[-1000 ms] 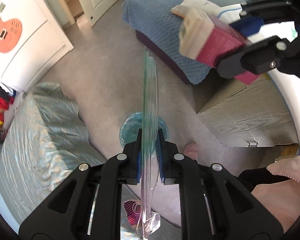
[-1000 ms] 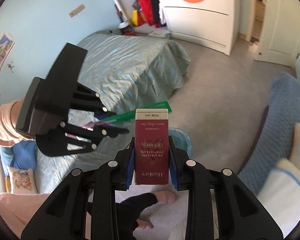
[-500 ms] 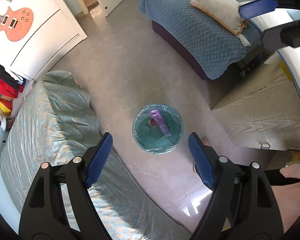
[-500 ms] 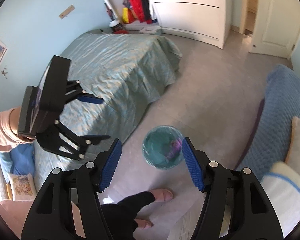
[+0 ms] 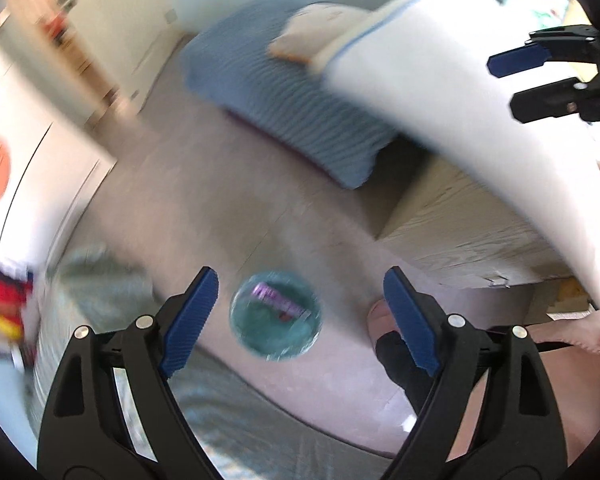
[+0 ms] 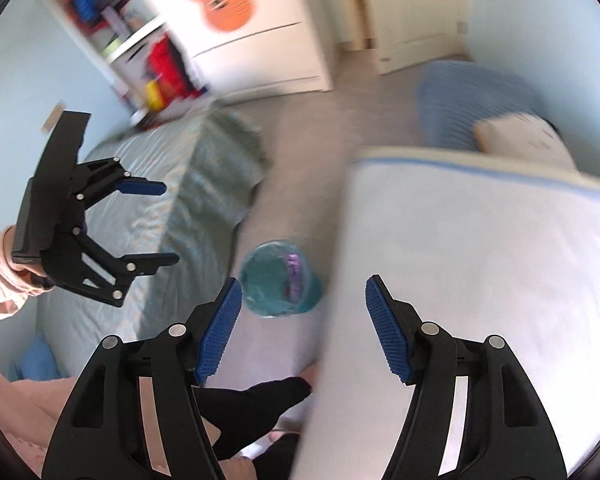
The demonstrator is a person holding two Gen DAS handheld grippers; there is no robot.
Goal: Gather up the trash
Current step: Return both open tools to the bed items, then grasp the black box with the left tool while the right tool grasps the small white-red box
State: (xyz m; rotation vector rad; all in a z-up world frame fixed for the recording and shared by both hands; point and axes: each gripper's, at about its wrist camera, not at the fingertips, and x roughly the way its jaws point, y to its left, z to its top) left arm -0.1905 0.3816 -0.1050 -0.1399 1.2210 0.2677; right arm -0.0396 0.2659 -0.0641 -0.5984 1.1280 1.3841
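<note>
A round bin with a teal liner (image 5: 275,316) stands on the floor below both grippers; it also shows in the right wrist view (image 6: 281,289). A purple-and-red packet (image 5: 278,301) lies inside it, seen as well in the right wrist view (image 6: 294,276). My left gripper (image 5: 300,316) is open and empty, high above the bin; it shows from the side in the right wrist view (image 6: 156,222). My right gripper (image 6: 304,330) is open and empty, and appears at the top right of the left wrist view (image 5: 512,84). Both views are blurred by motion.
A bed with a teal cover (image 6: 172,208) lies left of the bin. A white mattress or table edge (image 6: 480,280) rises at the right. A blue sofa bed with a pillow (image 5: 300,92), a cardboard box (image 5: 472,240) and a white wardrobe (image 6: 260,40) surround the floor. My foot (image 5: 380,312) is near the bin.
One second ago the left gripper held a green plastic strip and the right a dark red carton; both let go. Since half a second ago both cameras have swung, blurring the views.
</note>
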